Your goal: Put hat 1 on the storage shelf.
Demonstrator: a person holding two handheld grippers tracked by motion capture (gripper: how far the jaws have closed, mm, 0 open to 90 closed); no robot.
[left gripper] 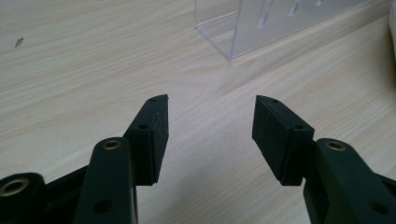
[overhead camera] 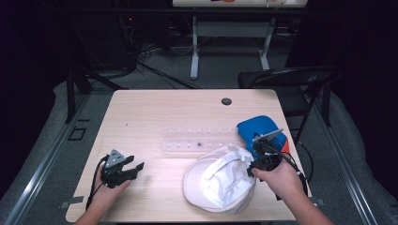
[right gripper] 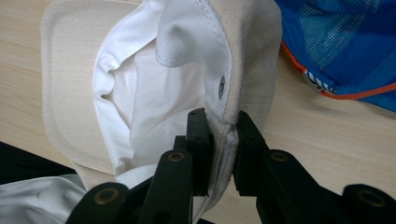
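A white cap (overhead camera: 218,180) lies upside down near the table's front right, its brim toward the front left. My right gripper (overhead camera: 254,165) is shut on the cap's rear edge; in the right gripper view the pads (right gripper: 201,135) pinch the cream fabric band of the white cap (right gripper: 187,70), lifting that edge. A blue cap (overhead camera: 259,131) with orange trim rests just behind it, also seen as the blue cap (right gripper: 345,46). My left gripper (overhead camera: 135,169) rests at the front left, open, with bare wood between its fingertips (left gripper: 153,122).
A clear plastic rack (overhead camera: 199,139) sits mid-table, its corner seen as the clear rack (left gripper: 261,23) ahead of the left gripper. A black grommet hole (overhead camera: 226,101) is near the far edge. A black chair (overhead camera: 291,82) stands beyond the right corner.
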